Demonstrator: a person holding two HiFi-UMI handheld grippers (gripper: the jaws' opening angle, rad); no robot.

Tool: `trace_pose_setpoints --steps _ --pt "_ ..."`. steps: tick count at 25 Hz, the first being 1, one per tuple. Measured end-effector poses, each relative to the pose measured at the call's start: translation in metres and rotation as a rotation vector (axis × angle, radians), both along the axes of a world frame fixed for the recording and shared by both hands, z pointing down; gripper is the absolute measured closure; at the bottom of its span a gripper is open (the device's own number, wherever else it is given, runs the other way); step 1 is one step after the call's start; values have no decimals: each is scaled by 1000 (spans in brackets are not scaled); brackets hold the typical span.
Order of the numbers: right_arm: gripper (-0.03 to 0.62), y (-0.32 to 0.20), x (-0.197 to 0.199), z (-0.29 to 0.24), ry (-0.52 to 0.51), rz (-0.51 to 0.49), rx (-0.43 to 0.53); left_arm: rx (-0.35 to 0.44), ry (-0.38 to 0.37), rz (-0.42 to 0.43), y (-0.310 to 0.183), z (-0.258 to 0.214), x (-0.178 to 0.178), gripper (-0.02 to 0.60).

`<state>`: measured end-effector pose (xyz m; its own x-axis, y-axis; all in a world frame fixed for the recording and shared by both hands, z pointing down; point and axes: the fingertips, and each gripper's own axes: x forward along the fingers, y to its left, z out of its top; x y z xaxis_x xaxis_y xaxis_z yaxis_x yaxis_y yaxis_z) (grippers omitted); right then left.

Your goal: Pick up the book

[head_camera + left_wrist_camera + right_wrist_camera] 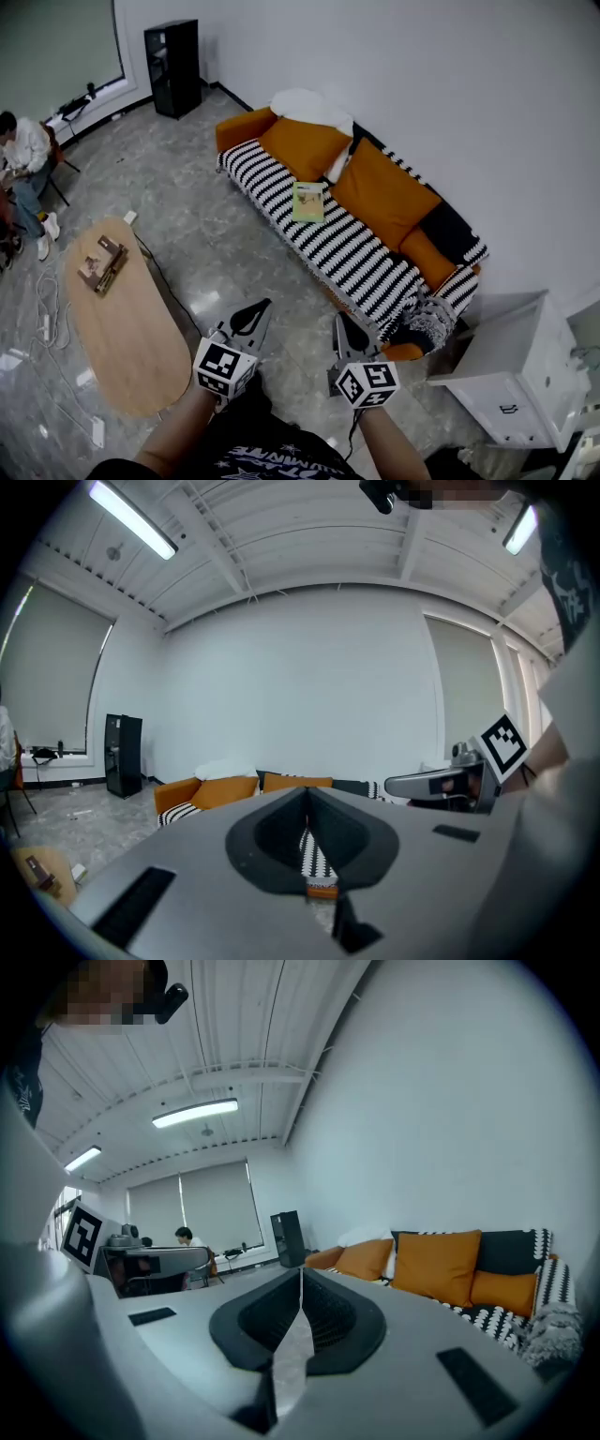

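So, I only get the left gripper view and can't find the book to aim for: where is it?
Observer: The thin pale-green book lies flat on the black-and-white striped sofa seat, in front of the orange cushions.
Operator: Is the right gripper open for it?
Observer: No, the right gripper has its jaws together, with nothing between them.
Operator: And what's past the sofa's end nearest us?
Observer: A white cabinet stands there, to the right in the head view.
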<state>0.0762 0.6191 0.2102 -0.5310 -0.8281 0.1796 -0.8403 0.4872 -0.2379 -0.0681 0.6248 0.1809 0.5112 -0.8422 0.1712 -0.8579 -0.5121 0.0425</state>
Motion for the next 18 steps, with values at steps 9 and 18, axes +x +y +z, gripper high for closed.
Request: trace_pose_setpoints --steps 9,18 --pt "569 -85 -49 -5 3 52 5 2 9 21 -77 -6 -59 573" --pt "569 -135 -66 2 5 67 -5 17 15 -23 -125 -11 -100 574"
